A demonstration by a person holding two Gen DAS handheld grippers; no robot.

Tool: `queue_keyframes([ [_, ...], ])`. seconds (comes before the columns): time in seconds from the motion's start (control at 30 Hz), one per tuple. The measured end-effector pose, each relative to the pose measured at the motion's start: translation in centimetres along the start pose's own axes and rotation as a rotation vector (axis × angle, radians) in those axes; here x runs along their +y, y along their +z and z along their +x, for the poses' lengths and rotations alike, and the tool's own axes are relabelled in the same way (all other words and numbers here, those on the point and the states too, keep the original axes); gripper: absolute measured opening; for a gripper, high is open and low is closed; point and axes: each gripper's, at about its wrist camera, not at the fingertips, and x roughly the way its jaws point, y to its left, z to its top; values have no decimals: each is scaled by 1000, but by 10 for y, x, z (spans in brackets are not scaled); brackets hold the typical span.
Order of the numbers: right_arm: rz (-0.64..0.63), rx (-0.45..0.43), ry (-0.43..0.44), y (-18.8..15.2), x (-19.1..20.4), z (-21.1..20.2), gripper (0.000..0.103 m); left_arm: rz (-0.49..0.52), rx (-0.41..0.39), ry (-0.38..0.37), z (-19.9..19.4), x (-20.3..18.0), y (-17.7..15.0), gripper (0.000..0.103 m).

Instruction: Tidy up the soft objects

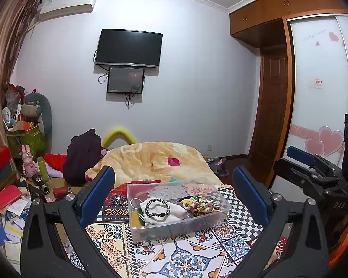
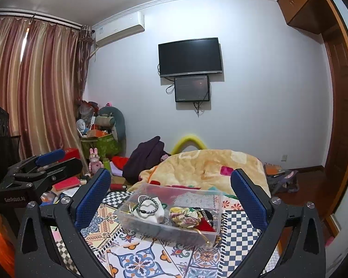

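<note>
clear plastic box lower centre on patterned cloth | holds white pouch, beaded bracelet, floral scrunchie | left gripper, right gripper spread wide, empty | box's deeper contents unclear

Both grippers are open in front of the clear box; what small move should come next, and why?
Probably none beyond easing back: the left gripper and right gripper stand open and empty, while the floral scrunchie and beaded bracelet already lie inside the clear box.
</note>
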Motion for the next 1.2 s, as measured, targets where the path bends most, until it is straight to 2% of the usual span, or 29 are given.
queue_keyframes([
  [1.2,1,-16,-6,7,1,-9,103,32,1,-25,-8,-1,-4,103],
])
